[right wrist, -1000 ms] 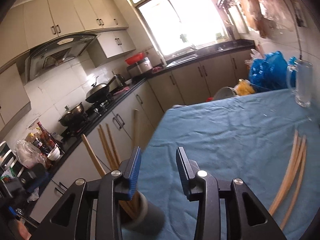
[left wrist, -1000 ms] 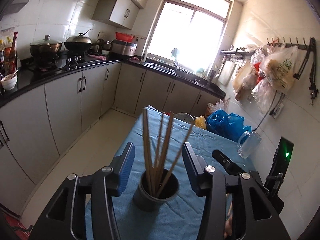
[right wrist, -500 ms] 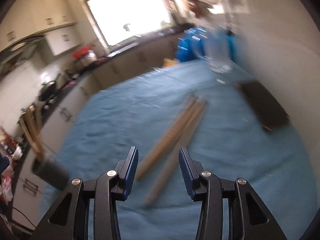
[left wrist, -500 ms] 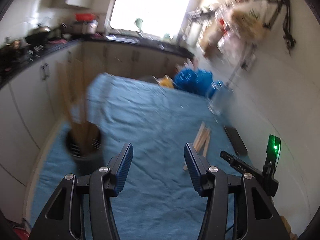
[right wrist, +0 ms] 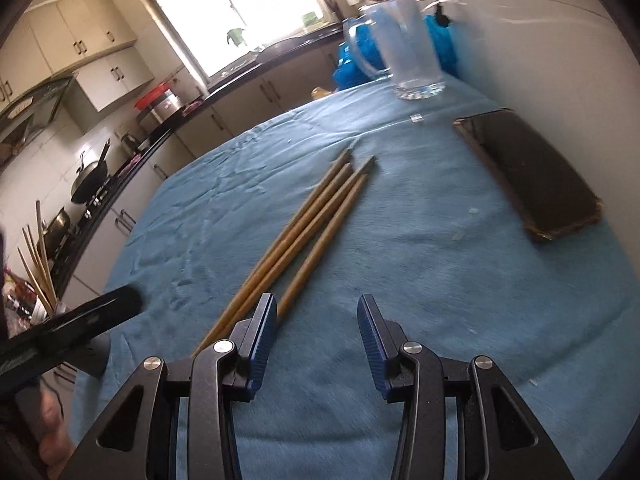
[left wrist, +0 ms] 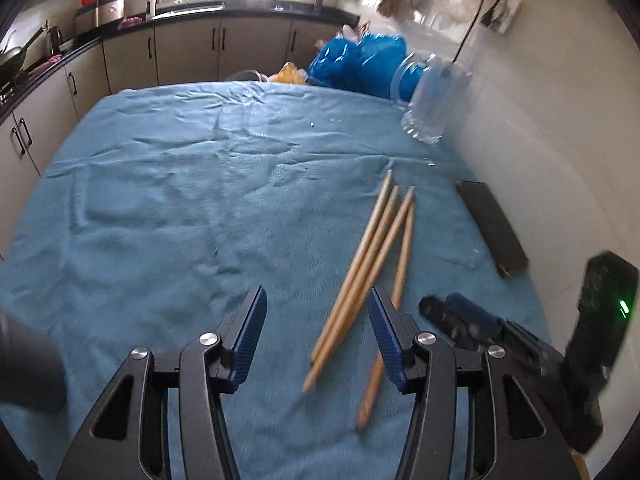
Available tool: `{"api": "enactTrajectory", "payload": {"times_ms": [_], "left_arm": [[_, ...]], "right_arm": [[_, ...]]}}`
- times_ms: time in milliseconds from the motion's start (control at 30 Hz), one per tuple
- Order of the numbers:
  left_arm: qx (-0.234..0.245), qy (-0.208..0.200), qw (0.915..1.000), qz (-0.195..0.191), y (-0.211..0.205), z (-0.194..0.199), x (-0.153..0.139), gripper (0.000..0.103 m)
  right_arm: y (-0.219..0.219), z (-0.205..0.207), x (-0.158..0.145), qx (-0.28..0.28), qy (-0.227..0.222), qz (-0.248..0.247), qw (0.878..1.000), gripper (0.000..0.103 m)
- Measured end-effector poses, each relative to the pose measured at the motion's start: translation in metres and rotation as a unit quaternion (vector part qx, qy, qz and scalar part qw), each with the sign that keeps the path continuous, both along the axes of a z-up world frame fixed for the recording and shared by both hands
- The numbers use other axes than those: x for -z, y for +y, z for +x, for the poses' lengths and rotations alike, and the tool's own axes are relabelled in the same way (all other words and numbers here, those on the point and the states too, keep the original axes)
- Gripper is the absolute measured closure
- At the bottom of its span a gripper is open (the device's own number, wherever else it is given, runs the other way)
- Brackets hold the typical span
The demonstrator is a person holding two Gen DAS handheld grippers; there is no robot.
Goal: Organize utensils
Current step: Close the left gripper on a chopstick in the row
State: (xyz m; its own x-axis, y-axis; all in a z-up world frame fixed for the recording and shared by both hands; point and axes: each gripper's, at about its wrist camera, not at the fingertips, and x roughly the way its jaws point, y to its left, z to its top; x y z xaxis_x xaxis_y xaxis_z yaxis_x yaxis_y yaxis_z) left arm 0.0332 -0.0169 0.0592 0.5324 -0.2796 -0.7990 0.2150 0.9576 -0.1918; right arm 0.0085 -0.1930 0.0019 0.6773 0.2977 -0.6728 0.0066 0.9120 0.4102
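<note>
Several wooden chopsticks [left wrist: 370, 264] lie side by side on the blue cloth; they also show in the right wrist view [right wrist: 304, 232]. My left gripper [left wrist: 316, 320] is open and empty, low over the cloth, with the near ends of the chopsticks between its fingers. My right gripper [right wrist: 316, 328] is open and empty, just right of the chopsticks' near ends. The dark holder [left wrist: 28, 368] sits at the left edge; chopsticks standing in it [right wrist: 36, 264] show at the far left of the right wrist view.
A glass mug [right wrist: 404, 52] stands at the far right of the table near the wall. A black phone [right wrist: 528, 176] lies by the wall. Blue bags [left wrist: 360, 64] sit beyond the table's far edge. Kitchen cabinets run along the left and back.
Both grippers swung right, away from the holder with its chopsticks, and came down low over the loose chopsticks on the cloth. Both stayed open.
</note>
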Motion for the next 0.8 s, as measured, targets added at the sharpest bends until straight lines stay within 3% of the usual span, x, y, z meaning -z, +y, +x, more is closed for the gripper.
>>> {"api": "enactTrajectory", "payload": {"times_ms": [133, 433, 567, 667, 700, 733, 800], "left_arm": [[-0.010, 0.012, 0.9998, -0.009, -0.008, 0.025, 0.007, 0.052], [0.015, 0.033, 0.9993, 0.012, -0.038, 0.061, 0.026, 0.052], [0.052, 0.037, 0.9971, 0.041, -0.061, 0.070, 0.040, 0.062], [0.073, 0.033, 0.9958, 0.046, -0.074, 0.075, 0.047, 0.073], [0.081, 0.029, 0.9950, 0.052, -0.078, 0.077, 0.046, 0.078], [0.083, 0.028, 0.9947, 0.054, -0.079, 0.078, 0.046, 0.090], [0.082, 0.039, 0.9949, 0.045, -0.079, 0.082, 0.046, 0.095]], "right_arm": [[0.015, 0.019, 0.006, -0.013, 0.011, -0.032, 0.999, 0.058], [0.036, 0.034, 0.005, -0.004, 0.024, -0.194, 0.981, 0.057], [0.008, 0.024, 0.006, 0.033, 0.028, -0.170, 0.985, 0.057], [-0.013, 0.017, 0.007, 0.037, 0.014, -0.100, 0.994, 0.056], [-0.018, 0.016, 0.008, 0.037, 0.011, -0.081, 0.996, 0.056], [-0.022, 0.015, 0.008, 0.037, 0.008, -0.066, 0.997, 0.056], [-0.027, 0.012, 0.009, 0.037, 0.005, -0.050, 0.998, 0.055]]}}
